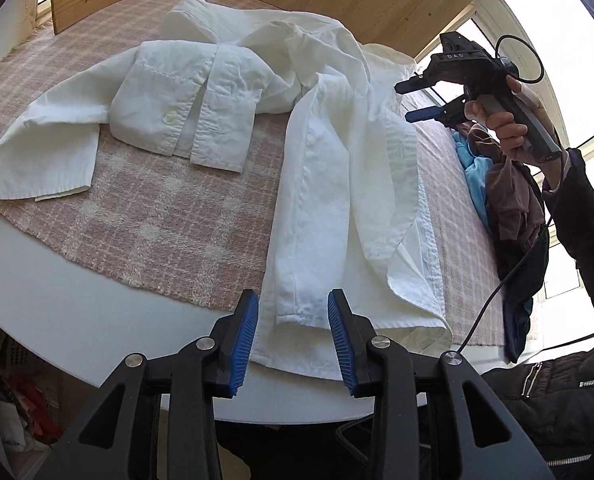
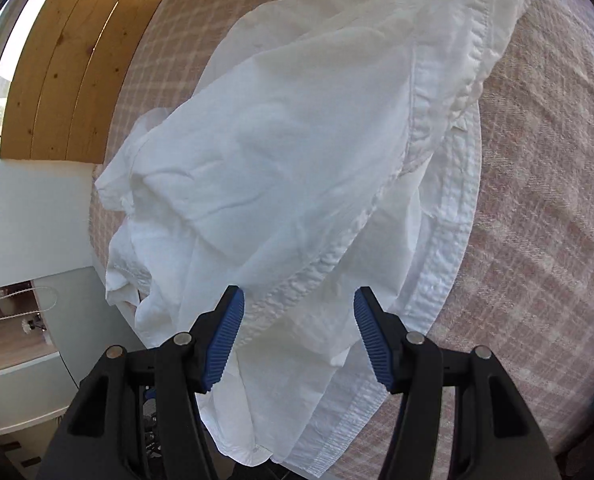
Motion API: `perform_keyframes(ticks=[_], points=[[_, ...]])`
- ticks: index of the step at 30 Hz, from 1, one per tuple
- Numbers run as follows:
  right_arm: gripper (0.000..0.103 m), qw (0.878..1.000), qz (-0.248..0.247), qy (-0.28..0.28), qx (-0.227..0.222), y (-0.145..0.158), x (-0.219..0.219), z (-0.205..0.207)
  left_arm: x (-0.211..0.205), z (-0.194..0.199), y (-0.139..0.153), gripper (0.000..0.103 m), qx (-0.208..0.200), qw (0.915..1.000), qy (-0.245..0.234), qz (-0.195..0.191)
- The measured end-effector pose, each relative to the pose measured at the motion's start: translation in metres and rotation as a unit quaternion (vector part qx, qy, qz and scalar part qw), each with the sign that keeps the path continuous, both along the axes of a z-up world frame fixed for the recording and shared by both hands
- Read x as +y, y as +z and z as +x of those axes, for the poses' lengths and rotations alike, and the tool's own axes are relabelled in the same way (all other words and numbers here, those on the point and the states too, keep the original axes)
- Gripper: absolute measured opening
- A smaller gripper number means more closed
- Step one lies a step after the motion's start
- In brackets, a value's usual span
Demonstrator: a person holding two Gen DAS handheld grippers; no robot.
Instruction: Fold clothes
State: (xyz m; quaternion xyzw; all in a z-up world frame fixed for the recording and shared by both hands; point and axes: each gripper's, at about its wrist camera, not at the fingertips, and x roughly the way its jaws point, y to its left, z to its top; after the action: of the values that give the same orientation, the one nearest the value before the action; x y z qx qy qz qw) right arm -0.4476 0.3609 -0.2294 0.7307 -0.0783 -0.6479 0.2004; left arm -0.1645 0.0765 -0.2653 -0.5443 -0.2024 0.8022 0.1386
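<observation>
We see the white shirt [image 1: 329, 160] lying crumpled on the pink checked cloth [image 1: 157, 216] covering the counter [image 1: 77, 320]. Our left gripper [image 1: 293, 344] and right gripper [image 2: 297, 340] hover above it, fingers wide apart, holding nothing

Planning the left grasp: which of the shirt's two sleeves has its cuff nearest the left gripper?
The sleeve running toward the camera; its cuff ends between the open left gripper fingers. The other sleeve lies spread far left.

The letters "DAS" stand in pale print on the right gripper [image 1: 427, 100] body
</observation>
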Motion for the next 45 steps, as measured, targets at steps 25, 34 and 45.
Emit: perform_keyframes(ticks=[25,34,45], points=[[0.023,0.960,0.223,0.073,0.153,0.027,0.028,-0.088,-0.012,-0.003,-0.012,0.000,-0.041,0.9963,-0.014,0.075],[0.053,0.970,0.124,0.142,0.152,0.060,0.004,0.014,-0.022,-0.009,-0.019,0.001,-0.039,0.9965,-0.015,0.072],[0.053,0.983,0.050,0.174,-0.009,-0.036,0.002,0.170,-0.025,-0.010,-0.010,0.001,-0.037,0.9962,-0.052,0.059]])
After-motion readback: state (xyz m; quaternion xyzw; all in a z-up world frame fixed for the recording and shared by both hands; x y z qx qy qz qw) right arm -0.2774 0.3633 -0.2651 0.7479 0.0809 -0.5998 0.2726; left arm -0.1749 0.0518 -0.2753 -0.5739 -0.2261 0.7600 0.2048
